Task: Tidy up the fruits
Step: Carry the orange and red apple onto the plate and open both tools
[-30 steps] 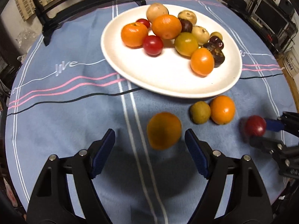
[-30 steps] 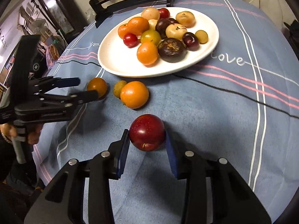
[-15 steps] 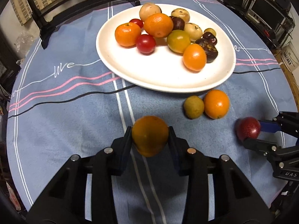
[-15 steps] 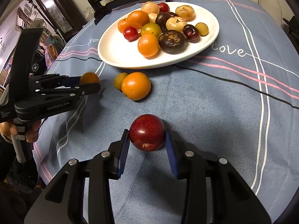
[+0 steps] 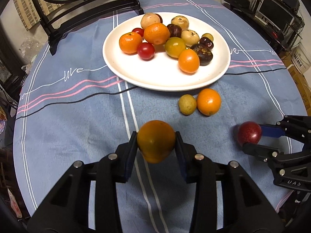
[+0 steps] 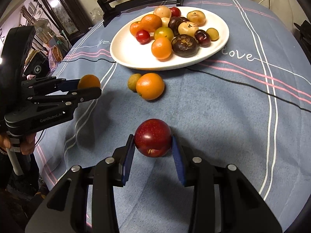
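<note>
Broadly, the blue striped tablecloth point(image 5: 58, 116) fills both views, with the white plate point(image 5: 161, 77) of piled fruit at twelve o'clock in each. At the left wrist view's centre, the left gripper point(image 5: 156, 142) is clenched on a dull orange point(image 5: 156, 140); at its three o'clock, the right gripper point(image 5: 252, 138) grasps a red plum point(image 6: 153, 140). Below the plate, toward one o'clock from the dull orange, a bright orange point(image 5: 209, 102) touches a small yellow-green fruit point(image 5: 187, 104) on the cloth
</note>
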The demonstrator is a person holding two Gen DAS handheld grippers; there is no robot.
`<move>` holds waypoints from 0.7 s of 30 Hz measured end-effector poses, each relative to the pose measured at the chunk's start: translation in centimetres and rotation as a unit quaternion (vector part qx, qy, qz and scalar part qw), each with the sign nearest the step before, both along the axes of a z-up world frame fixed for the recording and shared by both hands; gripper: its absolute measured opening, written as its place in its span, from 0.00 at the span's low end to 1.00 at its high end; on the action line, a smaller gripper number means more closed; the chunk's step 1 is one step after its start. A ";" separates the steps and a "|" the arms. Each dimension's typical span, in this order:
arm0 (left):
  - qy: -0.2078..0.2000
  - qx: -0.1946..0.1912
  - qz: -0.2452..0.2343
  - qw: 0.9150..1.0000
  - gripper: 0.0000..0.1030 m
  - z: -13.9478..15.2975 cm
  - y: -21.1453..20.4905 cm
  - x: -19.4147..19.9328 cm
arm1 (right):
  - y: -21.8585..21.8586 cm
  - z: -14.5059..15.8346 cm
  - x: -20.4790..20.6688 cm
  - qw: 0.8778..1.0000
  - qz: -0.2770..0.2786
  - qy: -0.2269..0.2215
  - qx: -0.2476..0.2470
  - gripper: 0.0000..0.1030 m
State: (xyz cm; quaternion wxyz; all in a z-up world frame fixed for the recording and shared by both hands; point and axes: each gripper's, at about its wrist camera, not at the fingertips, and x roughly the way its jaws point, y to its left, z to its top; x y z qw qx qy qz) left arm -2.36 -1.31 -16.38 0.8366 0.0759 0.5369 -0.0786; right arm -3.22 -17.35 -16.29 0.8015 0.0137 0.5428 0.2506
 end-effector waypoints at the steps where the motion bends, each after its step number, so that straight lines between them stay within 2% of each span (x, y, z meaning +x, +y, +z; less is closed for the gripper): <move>1: 0.002 0.000 0.000 1.000 0.37 -0.1 0.0 -0.2 | 0.1 -0.1 -0.2 1.000 0.001 0.001 0.001 0.37; 9: 0.006 0.001 -0.002 1.000 0.37 -0.1 -0.1 -1.3 | 0.6 -0.2 -1.9 1.000 0.012 0.006 0.006 0.37; 21: 0.014 0.004 -0.005 1.000 0.37 -0.3 -0.2 -1.0 | 1.0 -0.8 -2.2 1.000 0.017 0.014 0.002 0.37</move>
